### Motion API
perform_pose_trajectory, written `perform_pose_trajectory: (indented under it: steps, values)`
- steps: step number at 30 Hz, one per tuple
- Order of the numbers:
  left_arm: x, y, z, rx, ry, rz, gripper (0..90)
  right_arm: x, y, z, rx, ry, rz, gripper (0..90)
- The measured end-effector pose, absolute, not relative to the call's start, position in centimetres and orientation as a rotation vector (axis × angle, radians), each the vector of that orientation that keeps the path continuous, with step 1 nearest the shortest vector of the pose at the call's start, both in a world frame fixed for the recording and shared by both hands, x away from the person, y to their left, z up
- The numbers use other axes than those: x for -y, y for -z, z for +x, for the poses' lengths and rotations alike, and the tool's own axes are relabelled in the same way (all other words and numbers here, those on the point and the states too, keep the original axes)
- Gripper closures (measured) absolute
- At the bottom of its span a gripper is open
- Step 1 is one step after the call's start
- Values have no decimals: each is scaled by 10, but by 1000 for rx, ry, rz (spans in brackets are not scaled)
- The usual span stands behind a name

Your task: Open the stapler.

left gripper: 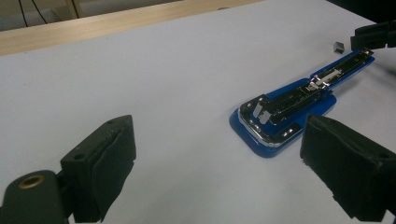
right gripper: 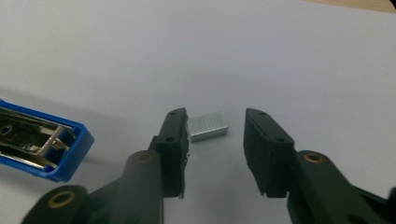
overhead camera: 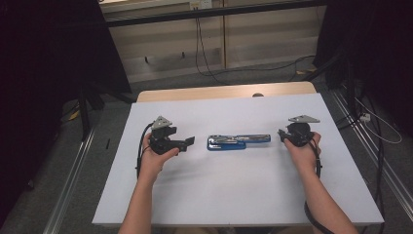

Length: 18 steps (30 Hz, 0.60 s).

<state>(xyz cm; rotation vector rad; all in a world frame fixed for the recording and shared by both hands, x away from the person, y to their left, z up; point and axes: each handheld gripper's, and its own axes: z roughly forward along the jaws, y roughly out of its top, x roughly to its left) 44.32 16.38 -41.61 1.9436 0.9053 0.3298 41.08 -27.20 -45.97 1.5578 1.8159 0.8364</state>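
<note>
The left gripper (overhead camera: 191, 141) rests on the white table (overhead camera: 234, 195), jaws wide apart, just left of the opened blue stapler (overhead camera: 237, 141). No writing is legible. The right gripper (right gripper: 215, 140) straddles a staple block (right gripper: 208, 126), jaws apart, one pad touching.

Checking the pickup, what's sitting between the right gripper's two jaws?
A small block of staples lies on the white table between the right gripper jaws, not yet clamped, seen in the right gripper view.
</note>
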Motion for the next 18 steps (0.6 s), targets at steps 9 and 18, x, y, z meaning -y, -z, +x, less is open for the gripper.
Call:
perform_pose_trajectory:
  steps: [9,18]
  values:
    - [-167,419,446,-926,-323,1943,107,265,465,416,-1817,-803,1589,596]
    - [-168,420,447,-941,-316,1937,108,261,468,421,-1812,-807,1618,602]
